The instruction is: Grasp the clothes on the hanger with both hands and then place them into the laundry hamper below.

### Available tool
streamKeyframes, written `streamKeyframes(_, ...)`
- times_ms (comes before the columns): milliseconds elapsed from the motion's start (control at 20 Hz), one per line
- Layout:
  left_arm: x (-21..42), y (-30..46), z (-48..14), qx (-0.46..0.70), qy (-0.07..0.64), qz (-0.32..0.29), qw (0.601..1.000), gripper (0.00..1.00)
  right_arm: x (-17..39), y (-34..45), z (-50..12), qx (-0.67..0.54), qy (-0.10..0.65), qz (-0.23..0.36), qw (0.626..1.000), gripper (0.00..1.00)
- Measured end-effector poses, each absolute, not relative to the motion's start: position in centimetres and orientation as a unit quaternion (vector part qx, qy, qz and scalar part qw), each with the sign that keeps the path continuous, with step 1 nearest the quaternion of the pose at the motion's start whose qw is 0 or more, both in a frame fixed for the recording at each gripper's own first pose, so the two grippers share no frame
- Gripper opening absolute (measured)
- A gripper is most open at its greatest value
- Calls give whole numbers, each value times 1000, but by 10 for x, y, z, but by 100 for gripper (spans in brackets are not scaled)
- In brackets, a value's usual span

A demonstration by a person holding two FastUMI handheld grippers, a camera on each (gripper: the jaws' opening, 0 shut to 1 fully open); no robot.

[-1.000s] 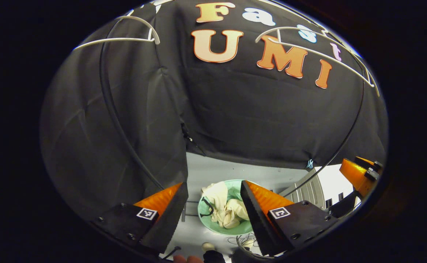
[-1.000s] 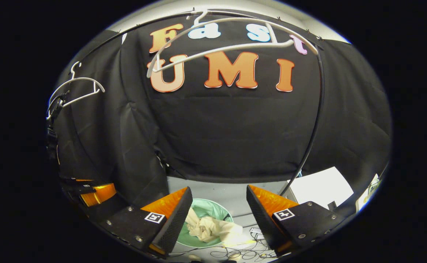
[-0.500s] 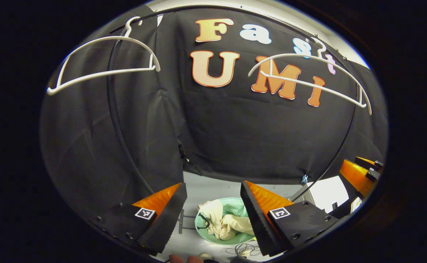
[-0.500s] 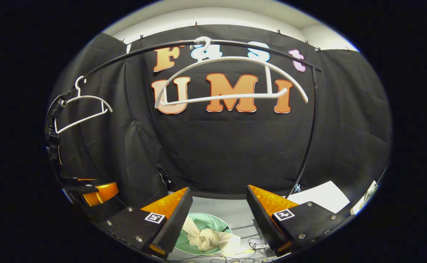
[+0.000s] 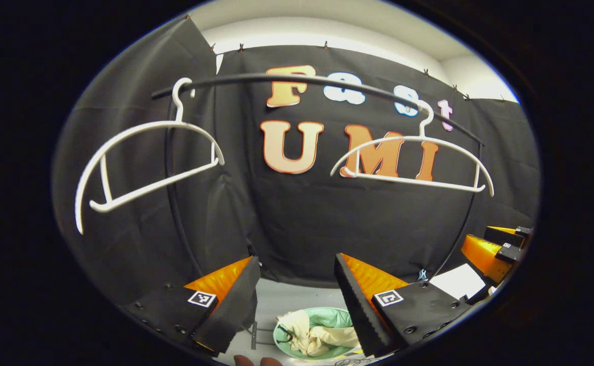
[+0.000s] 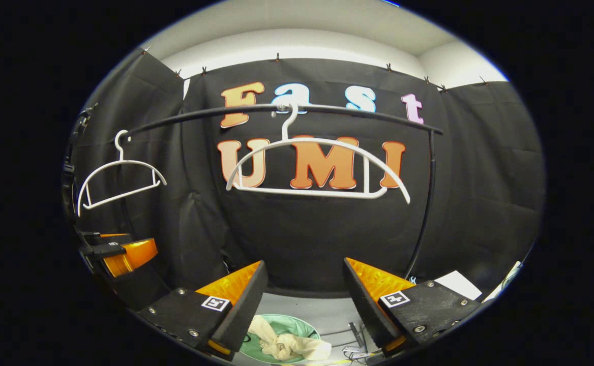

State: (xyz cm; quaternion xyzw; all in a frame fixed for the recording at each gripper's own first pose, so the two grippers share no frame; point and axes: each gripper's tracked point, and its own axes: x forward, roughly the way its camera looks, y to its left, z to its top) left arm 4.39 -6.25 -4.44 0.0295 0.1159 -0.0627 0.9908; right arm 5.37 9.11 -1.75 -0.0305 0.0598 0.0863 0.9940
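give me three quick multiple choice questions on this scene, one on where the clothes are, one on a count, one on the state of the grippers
1. Where are the cream clothes?
A. on the left hanger
B. in the green hamper
C. held between gripper fingers

2. How many white hangers hang on the black rail?
A. one
B. two
C. four

3. What state are both hand-held grippers in?
A. open and empty
B. shut on cloth
C. shut on a hanger

Answers:
1. B, the cream clothes lie bunched inside the green hamper on the floor.
2. B, the left hanger and the right hanger both hang bare on the black rail.
3. A, the left hand-held gripper and the right hand-held gripper each have their fingers spread with nothing between them.
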Motion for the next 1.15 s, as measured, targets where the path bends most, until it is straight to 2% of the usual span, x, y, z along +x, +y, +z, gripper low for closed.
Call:
streamKeyframes(100,36,-61,-23,31,89,-64,994,94,49,91,-8,-28,46,90,995,92)
streamKeyframes(300,36,-53,4,30,34,-53,998,94,43,90,6,-20,26,93,995,92)
streamKeyframes(750,34,-52,6,37,32,-51,998,94,43,91,11,-19,19,98,995,92)
streamKeyframes(800,34,-51,7,38,29,-48,998,97,42,91,12,-20,18,98,995,92)
streamKeyframes(1150,32,-47,14,36,21,-42,998,94,44,87,15,-19,12,93,995,92)
